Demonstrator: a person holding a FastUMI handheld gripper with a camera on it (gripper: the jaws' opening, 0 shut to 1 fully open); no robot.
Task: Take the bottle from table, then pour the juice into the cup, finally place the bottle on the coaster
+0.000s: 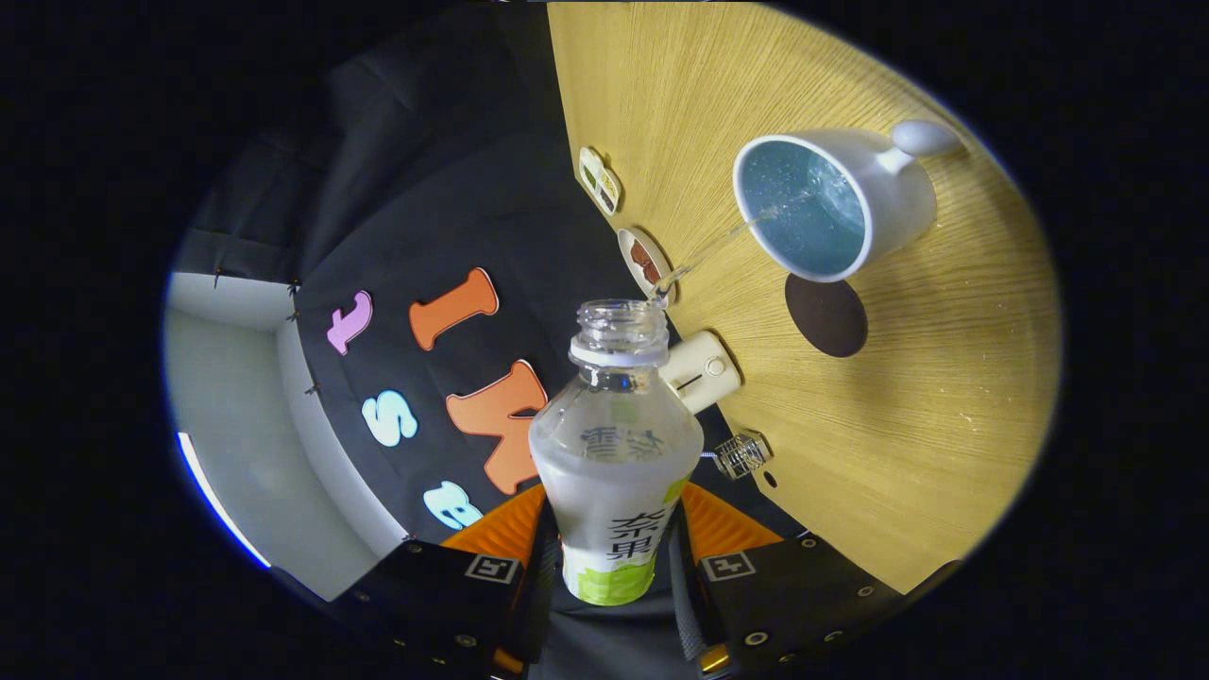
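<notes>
My gripper (612, 543) is shut on an uncapped clear bottle (614, 453) with a white and green label, both orange fingers (706, 529) pressing its sides. The whole view is rolled, so the bottle is tipped over the wooden table (945, 397). A thin clear stream leaves the bottle's mouth and arcs into the white cup (831, 203), which has a blue inside and a handle on its far side. The liquid splashes within the cup. A dark round coaster (826, 314) lies flat on the table right beside the cup, between it and the bottle.
Along the table's edge by the black cloth wall sit a cream box with a round knob (701, 370), a small clear faceted glass (741, 454), and two small dishes (644, 260) (600, 179). Bare wood stretches beyond the coaster.
</notes>
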